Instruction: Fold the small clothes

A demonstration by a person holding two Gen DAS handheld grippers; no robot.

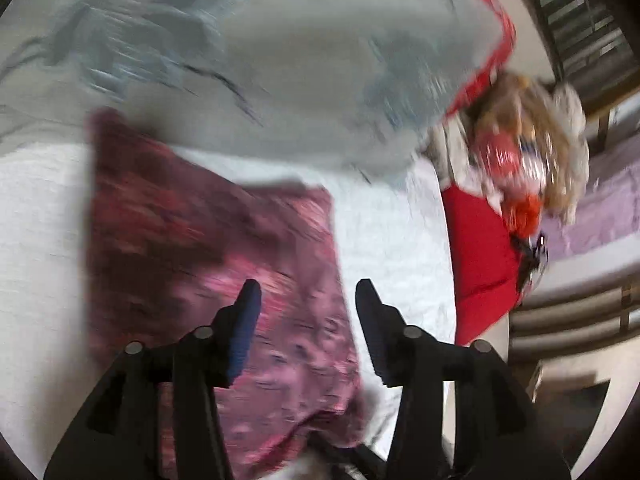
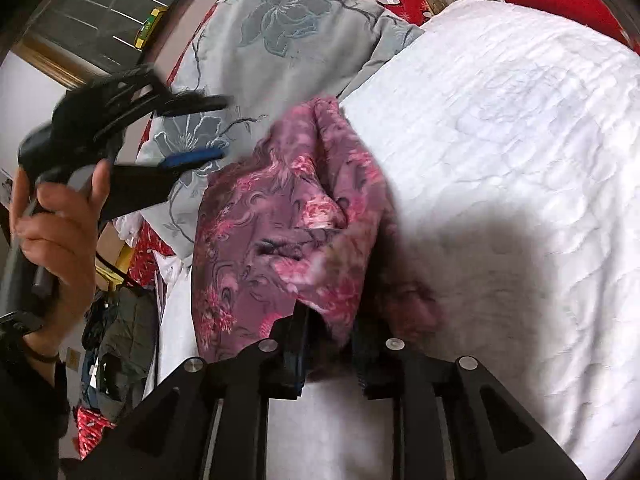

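A small purple-pink floral garment (image 1: 208, 264) lies on the white quilted bedspread (image 1: 392, 232). My left gripper (image 1: 308, 292) is open and empty, held above the garment's right part. In the right wrist view the garment (image 2: 280, 216) is bunched and partly lifted, and my right gripper (image 2: 328, 320) has its jaws around the cloth's near edge; the fingertips are hidden under the fabric. The left gripper (image 2: 216, 128) shows there too, open, held in a hand at the upper left, off the garment.
A grey flowered duvet (image 1: 280, 60) lies bunched behind the garment and also shows in the right wrist view (image 2: 280, 20). A red cushion (image 1: 480, 256) and a doll (image 1: 520, 152) sit at the bed's right. The white bedspread (image 2: 520, 160) spreads to the right.
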